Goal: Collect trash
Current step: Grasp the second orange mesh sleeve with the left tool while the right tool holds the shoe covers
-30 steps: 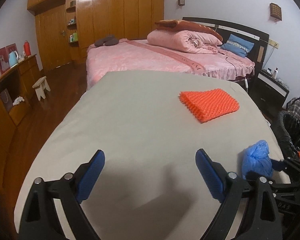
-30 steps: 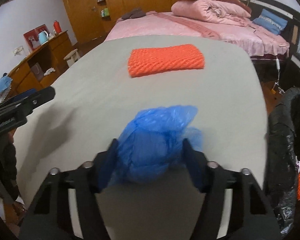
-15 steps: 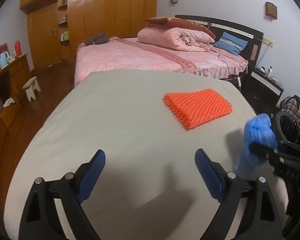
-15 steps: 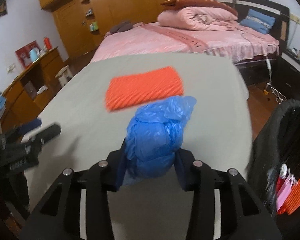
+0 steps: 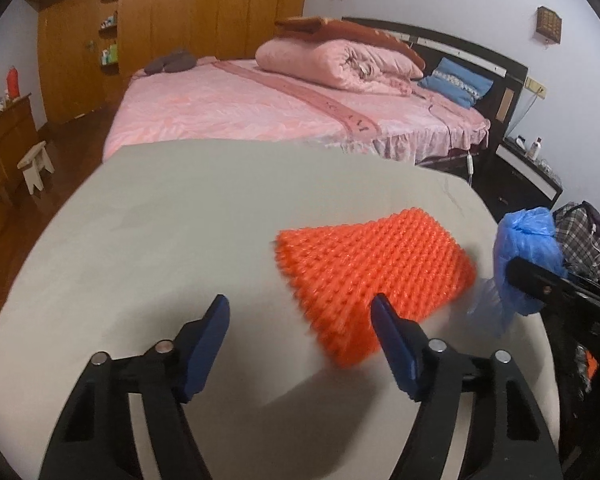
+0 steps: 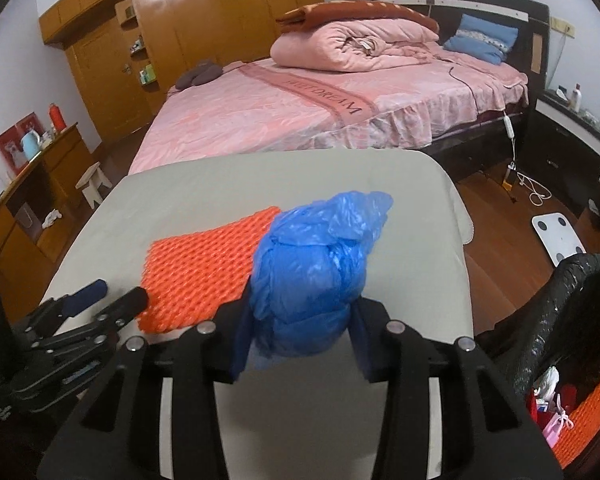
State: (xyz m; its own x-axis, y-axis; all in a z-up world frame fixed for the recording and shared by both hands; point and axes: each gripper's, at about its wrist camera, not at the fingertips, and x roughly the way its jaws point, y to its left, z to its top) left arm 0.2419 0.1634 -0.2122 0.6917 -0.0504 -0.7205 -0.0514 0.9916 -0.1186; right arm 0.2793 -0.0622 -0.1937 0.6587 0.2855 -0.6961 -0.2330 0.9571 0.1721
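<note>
My right gripper [image 6: 298,340] is shut on a crumpled blue plastic bag [image 6: 316,276] and holds it above the grey table's right edge; the bag also shows in the left wrist view [image 5: 526,256]. An orange foam net sheet [image 5: 372,280] lies flat on the table [image 5: 160,216]. My left gripper [image 5: 300,332] is open and empty, low over the table, its right finger at the sheet's near left corner. The sheet shows in the right wrist view [image 6: 204,268], with my left gripper [image 6: 108,300] just left of it.
A black-lined trash bin [image 6: 572,320] holding trash stands right of the table. A pink bed [image 5: 280,108] lies beyond the table. A wooden wardrobe [image 5: 188,16], a dresser [image 6: 28,200] and a small stool [image 5: 36,164] stand at the left. A white scale [image 6: 560,236] lies on the floor.
My right gripper has lifted the blue bag off the table and carried it right, toward the bin. My left gripper has moved forward and right to the orange sheet and narrowed a little.
</note>
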